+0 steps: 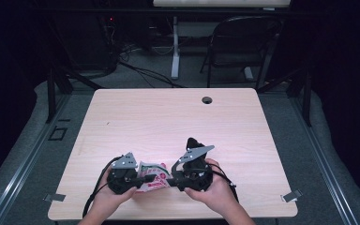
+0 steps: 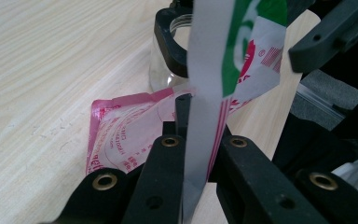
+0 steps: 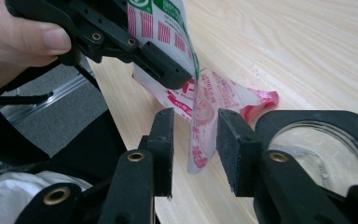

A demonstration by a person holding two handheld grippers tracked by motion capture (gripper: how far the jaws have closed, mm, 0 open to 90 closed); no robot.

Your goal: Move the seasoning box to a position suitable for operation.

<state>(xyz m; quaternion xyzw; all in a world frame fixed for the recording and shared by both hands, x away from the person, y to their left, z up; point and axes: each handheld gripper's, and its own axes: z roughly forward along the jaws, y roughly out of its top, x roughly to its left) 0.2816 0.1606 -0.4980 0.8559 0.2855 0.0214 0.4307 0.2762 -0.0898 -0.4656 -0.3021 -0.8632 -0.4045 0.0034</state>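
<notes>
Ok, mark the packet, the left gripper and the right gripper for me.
packet (image 2: 121, 130), left gripper view, its pink printed face lying on the table
left gripper (image 2: 196, 154), left gripper view, between its shut jaws
right gripper (image 3: 196, 140), right gripper view, between its parted jaws
</notes>
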